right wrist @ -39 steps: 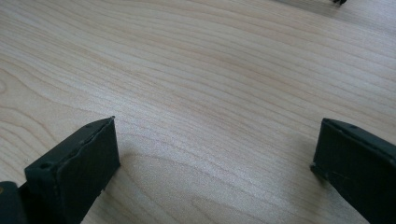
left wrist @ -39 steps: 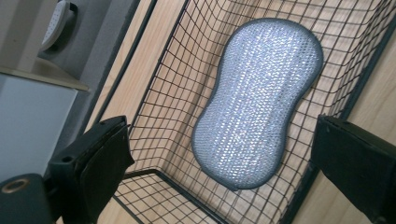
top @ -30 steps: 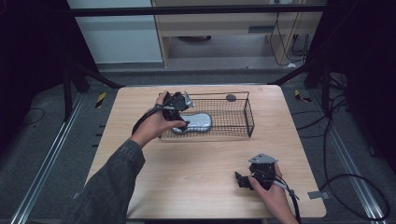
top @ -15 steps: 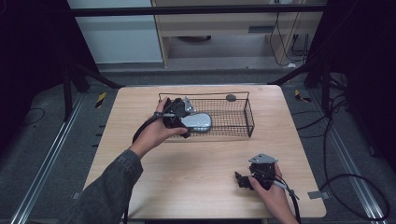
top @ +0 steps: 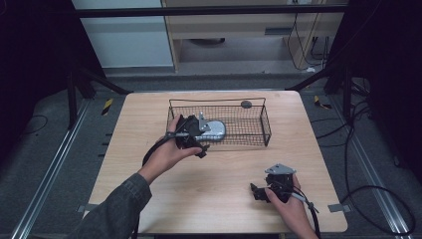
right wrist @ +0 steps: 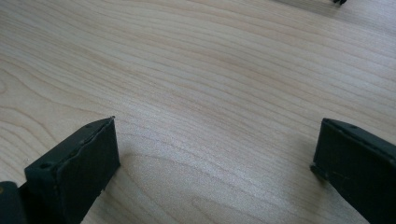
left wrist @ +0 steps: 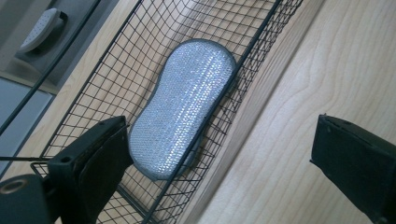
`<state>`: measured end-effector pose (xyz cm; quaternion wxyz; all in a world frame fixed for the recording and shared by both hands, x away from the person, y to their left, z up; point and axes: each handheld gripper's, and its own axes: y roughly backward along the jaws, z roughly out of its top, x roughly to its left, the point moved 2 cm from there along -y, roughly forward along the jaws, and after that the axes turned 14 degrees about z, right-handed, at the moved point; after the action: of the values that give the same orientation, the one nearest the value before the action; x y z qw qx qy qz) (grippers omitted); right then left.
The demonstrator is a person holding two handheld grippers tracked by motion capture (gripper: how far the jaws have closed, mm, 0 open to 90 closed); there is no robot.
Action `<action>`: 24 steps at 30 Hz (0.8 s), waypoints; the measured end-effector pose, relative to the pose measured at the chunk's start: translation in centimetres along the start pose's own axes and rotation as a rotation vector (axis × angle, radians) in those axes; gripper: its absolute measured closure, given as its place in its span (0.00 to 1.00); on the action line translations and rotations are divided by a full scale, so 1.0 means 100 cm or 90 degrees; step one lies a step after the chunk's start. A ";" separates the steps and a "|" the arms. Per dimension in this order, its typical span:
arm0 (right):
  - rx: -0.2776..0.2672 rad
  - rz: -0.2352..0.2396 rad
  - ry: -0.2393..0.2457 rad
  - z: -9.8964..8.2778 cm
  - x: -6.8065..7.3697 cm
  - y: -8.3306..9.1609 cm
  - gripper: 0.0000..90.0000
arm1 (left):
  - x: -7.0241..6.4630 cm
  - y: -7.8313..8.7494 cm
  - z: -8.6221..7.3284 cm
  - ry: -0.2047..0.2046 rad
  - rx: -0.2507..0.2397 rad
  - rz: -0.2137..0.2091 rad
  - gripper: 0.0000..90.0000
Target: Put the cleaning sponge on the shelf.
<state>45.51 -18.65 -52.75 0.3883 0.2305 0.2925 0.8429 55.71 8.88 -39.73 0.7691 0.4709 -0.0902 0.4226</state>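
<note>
Small dark round object (top: 246, 104) on wooden table (top: 219, 199), cabinet (top: 239, 30) behind

Left claw (top: 199, 142) hides the silver pad's (top: 215, 129) near end

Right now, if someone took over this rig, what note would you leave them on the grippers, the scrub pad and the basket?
Left gripper: open, holding nothing, at the near left wall of the wire basket; one finger sits over the basket, the other over the table.
Right gripper: open, holding nothing, low over bare table at the near right.
Silver scrub pad: lies flat in the basket's left part, against its near wall, not gripped.
Done: the pad is in the basket.
Left: probably only to draw the left gripper clear, unless the pad is meant to come out.
</note>
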 end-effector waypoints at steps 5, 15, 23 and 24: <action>0.000 0.000 0.000 0.000 0.000 0.000 0.00 | -0.008 0.006 -0.002 0.010 -0.005 -0.003 0.04; 0.000 0.001 0.000 0.000 0.000 0.000 0.00 | -0.020 0.016 -0.012 0.043 -0.010 -0.005 0.04; 0.000 0.001 0.000 0.000 0.000 0.000 0.00 | -0.023 0.028 -0.030 0.075 -0.006 0.006 0.04; 0.000 0.001 0.000 0.000 0.000 0.000 0.00 | -0.023 0.029 -0.033 0.081 -0.008 0.006 0.04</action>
<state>45.47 -18.68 -52.74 0.3877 0.2305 0.2927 0.8431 51.32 10.78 -40.86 0.7744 0.4377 -0.0463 0.4546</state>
